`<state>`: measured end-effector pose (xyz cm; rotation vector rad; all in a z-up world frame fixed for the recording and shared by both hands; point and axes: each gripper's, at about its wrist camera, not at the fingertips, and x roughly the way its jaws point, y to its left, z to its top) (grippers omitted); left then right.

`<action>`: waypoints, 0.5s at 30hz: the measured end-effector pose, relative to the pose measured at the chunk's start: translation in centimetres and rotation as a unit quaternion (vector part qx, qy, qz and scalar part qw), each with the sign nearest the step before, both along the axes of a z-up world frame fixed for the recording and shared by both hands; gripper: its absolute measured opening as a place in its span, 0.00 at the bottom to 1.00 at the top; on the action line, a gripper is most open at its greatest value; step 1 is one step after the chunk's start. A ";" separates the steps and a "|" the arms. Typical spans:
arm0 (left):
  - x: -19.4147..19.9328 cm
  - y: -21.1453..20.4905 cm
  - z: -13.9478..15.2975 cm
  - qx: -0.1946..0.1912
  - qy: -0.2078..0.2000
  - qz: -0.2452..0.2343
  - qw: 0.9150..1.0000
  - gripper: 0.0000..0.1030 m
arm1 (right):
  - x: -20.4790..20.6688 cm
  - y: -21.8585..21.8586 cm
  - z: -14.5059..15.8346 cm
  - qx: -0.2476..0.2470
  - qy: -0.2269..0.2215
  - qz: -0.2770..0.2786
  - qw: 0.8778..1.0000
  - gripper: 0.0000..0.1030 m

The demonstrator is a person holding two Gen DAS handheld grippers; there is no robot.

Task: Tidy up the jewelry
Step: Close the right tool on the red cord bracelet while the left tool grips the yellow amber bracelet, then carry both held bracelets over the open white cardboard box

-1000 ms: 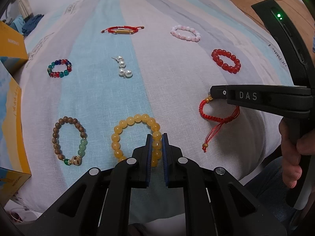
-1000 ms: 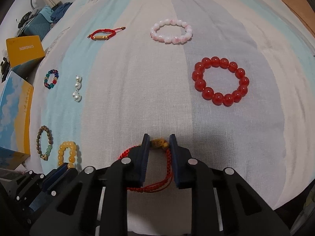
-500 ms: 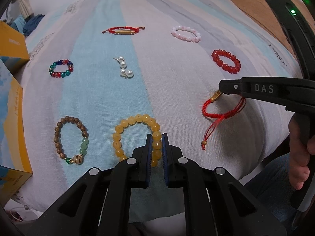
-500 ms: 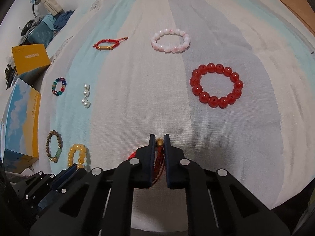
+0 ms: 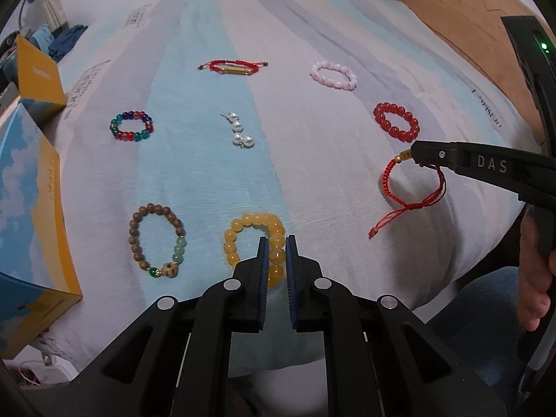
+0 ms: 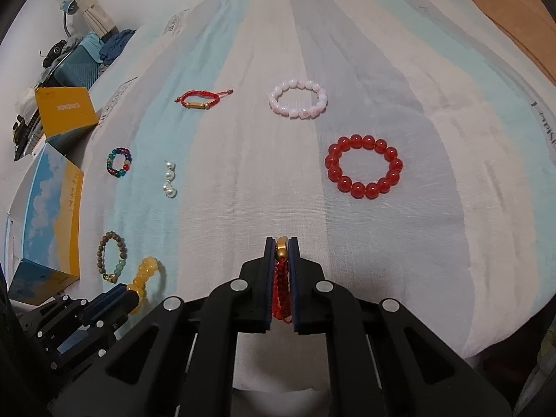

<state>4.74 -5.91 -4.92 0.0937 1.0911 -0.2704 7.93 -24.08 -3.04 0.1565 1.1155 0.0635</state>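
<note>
**Mei:** Jewelry is spread over the striped bedsheet [image 5: 312, 180], and two pieces are already being gripped. The left gripper [image 5: 276, 243] is clamped on the yellow bead bracelet [image 5: 243, 232] at the near edge of the bed; the right gripper [image 6: 281, 243] is squeezed tight on the red cord bracelet [image 6: 280, 278], just behind its gold bead.

**Tom:** How do you expect each to behave?

**Mei:** The yellow one looks like smooth, hard beads on a stretchy string, so probably slippery; pinching across a bead's widest part seems safest. The cord one is light and limp. In the left wrist view its loop [image 5: 392, 187] sags under the jaws and a tail hangs loose, ready to snag.

**Tom:** So the knot by the gold bead is the better hold?

**Mei:** I think so, it gives the pads something to bite.

**Tom:** What does the right wrist view add?

**Mei:** The cord doubled between the pads, which the left view hides. It also shows the red bead bracelet [image 6: 363, 166] and pink bead bracelet [image 6: 299, 104] lying flat, well apart
</note>
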 end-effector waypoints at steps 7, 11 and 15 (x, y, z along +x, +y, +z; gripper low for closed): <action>-0.4 0.5 2.1 -0.013 -0.005 0.002 1.000 0.08 | -1.2 0.2 2.3 -0.007 -0.013 -0.002 1.000 0.06; -0.6 0.8 3.5 -0.019 -0.007 0.002 1.000 0.08 | -1.8 0.4 4.2 -0.012 -0.024 -0.003 1.000 0.06; -0.6 1.2 5.0 -0.023 -0.013 -0.001 1.000 0.08 | -2.2 0.8 5.8 -0.020 -0.033 -0.006 0.999 0.07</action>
